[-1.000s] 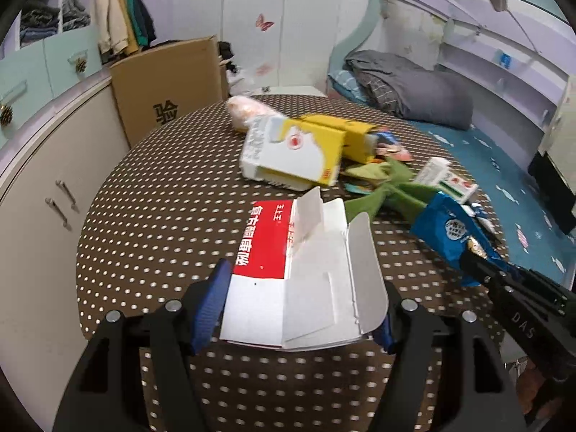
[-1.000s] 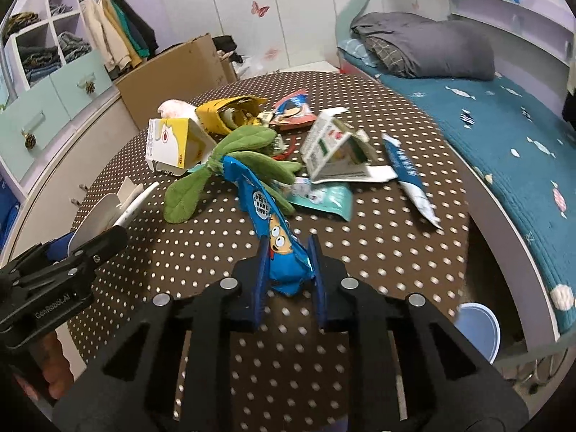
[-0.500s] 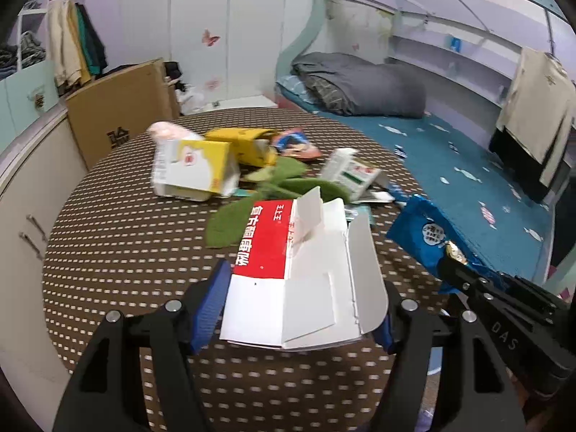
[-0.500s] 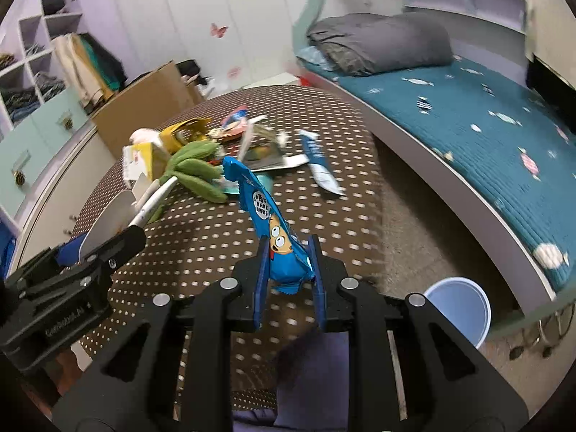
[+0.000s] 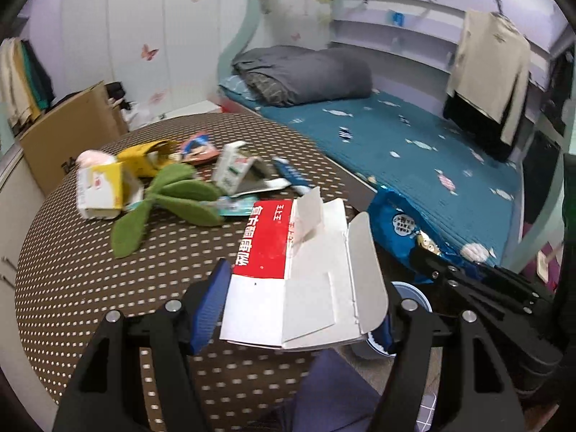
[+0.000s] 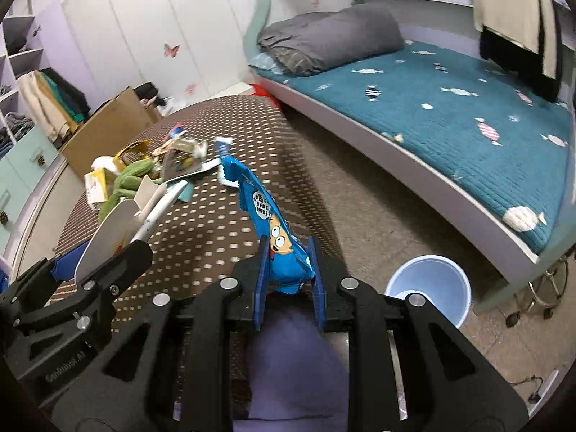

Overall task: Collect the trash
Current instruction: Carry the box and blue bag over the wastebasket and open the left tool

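Off the table edge, both loads in transit: left gripper (image 5: pixel 306 309) clamps flattened red-and-white carton (image 5: pixel 298 280), right gripper (image 6: pixel 288 280) pinches blue snack wrapper (image 6: pixel 277 241). Next: carry over pale blue bin (image 6: pixel 428 288) on floor, then release

Two grippers (image 5: pixel 298 309) (image 6: pixel 288 284), one red-and-white carton (image 5: pixel 288 273), one blue snack wrapper (image 6: pixel 277 237), one yellow box (image 5: pixel 102 189), one green plush (image 5: pixel 169 198), one pale blue bin (image 6: pixel 428 288), one cardboard box (image 6: pixel 111 126), one bed (image 6: pixel 450 108).
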Demonstrator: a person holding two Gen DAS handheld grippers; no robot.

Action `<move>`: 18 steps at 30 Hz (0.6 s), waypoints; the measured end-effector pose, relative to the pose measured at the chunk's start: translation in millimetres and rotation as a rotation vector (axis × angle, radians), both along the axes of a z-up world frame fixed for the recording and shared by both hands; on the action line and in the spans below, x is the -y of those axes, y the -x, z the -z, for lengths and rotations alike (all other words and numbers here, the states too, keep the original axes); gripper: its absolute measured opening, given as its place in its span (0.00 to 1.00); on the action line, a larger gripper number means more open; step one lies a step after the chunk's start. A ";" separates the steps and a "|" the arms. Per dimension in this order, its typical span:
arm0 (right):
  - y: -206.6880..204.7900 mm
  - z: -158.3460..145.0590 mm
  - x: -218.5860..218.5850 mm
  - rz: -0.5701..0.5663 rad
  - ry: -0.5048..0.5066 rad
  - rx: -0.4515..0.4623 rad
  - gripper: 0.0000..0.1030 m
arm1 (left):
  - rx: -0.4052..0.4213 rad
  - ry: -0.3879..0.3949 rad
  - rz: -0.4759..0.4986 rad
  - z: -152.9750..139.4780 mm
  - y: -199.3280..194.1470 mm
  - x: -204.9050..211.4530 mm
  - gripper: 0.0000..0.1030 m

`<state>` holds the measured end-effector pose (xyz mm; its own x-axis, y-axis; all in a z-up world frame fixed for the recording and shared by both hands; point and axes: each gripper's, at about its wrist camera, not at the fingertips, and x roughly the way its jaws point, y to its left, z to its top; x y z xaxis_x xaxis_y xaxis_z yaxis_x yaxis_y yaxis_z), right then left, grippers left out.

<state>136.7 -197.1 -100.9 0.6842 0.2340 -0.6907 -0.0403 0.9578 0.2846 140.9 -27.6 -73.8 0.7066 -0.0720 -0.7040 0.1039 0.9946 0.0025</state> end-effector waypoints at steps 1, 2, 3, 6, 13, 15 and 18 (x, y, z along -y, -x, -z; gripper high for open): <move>1.0 -0.1 2.8 0.010 -0.001 -0.001 0.21 | -0.002 -0.003 0.012 0.8 0.0 5.5 0.66; 2.5 0.2 8.9 0.022 -0.005 -0.001 0.21 | -0.005 -0.006 0.030 1.6 -0.7 13.9 0.66; 4.0 0.6 14.5 0.036 -0.005 -0.003 0.21 | -0.008 -0.006 0.042 2.4 -0.5 19.4 0.66; 8.5 3.3 30.5 0.084 0.010 -0.011 0.21 | -0.011 -0.018 0.078 5.5 -0.7 40.2 0.65; 19.5 11.5 68.6 0.190 0.015 -0.038 0.21 | -0.038 -0.039 0.157 13.7 -5.4 79.1 0.65; 22.7 14.7 79.2 0.223 0.023 -0.045 0.21 | -0.047 -0.046 0.181 16.8 -6.3 90.0 0.66; 27.7 19.9 93.6 0.263 0.025 -0.061 0.21 | -0.060 -0.056 0.215 21.8 -6.5 106.7 0.66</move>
